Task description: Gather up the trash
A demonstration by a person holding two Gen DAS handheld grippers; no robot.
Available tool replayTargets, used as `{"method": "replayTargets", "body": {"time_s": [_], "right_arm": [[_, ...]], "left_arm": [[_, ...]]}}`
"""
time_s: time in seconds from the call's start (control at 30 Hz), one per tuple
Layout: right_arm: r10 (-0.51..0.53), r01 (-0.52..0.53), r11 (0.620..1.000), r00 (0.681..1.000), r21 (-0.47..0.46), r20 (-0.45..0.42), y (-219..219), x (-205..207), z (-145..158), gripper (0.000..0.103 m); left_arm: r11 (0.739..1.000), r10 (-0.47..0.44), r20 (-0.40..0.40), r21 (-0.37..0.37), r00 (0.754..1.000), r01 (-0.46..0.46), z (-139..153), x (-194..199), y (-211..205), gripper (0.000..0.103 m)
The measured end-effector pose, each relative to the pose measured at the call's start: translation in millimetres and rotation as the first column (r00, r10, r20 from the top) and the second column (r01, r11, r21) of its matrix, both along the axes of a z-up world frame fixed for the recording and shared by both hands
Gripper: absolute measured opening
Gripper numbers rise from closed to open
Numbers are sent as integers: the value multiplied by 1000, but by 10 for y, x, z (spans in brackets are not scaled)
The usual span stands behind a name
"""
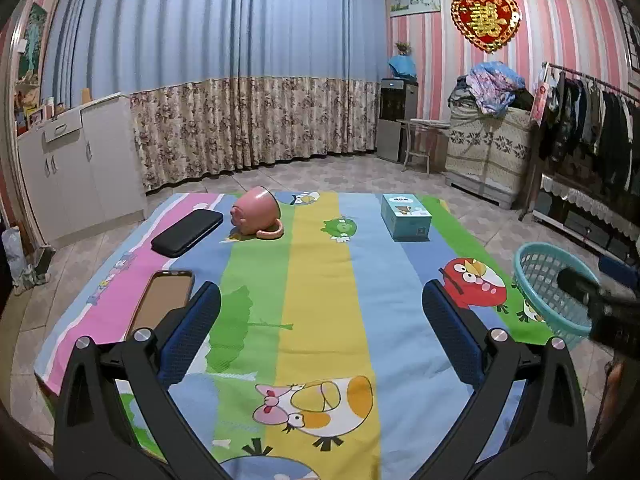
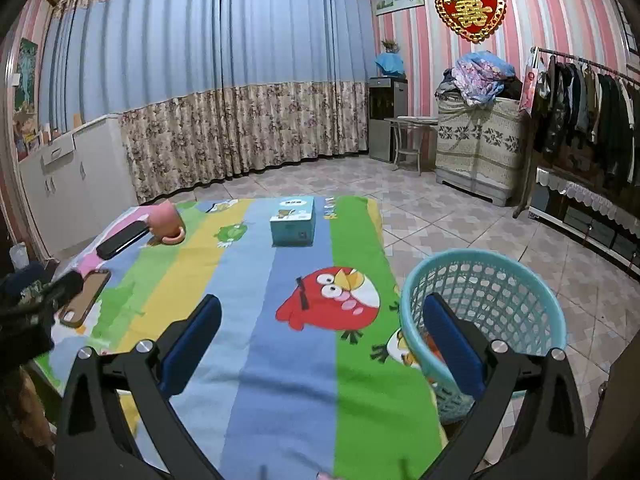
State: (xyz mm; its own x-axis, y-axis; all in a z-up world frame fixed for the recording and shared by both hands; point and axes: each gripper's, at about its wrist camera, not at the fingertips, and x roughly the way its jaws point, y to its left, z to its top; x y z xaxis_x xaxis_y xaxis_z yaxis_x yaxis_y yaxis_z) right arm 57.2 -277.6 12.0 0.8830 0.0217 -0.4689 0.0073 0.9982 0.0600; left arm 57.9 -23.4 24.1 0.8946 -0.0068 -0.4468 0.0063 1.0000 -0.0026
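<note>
Left gripper (image 1: 320,320) held with jaws wide apart, nothing gripped, lower centre of frame above striped cartoon cloth (image 1: 320,280). Right gripper (image 2: 322,334) likewise spread, nothing held. Teal basket (image 2: 484,312) seen at lower right, just beside cloth edge. Pink cup (image 1: 256,216) tipped over, upper left; blue box (image 1: 405,216) upper right. No loose trash made out.

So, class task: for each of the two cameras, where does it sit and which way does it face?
Left wrist: sits on the left gripper, faces across the mat toward the curtain; its own open fingers show, and the right gripper at the right edge.
Right wrist: sits on the right gripper, faces the same way from further right, basket close; its own open fingers show, and the left gripper at the left edge.
Shared: mat, mug, box, phone, basket.
</note>
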Motion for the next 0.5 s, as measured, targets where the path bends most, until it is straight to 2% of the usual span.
{"method": "replayTargets", "body": {"time_s": [0.2, 0.5], "right_arm": [[7, -6, 1000, 1000, -20, 12, 137, -201, -45, 98], [-7, 9, 1000, 999, -26, 46, 147, -321, -43, 98]], "left_arm": [[1000, 6, 33, 16, 999, -6, 1, -132, 11, 98], [1000, -7, 27, 12, 1000, 7, -78, -179, -5, 98]]}}
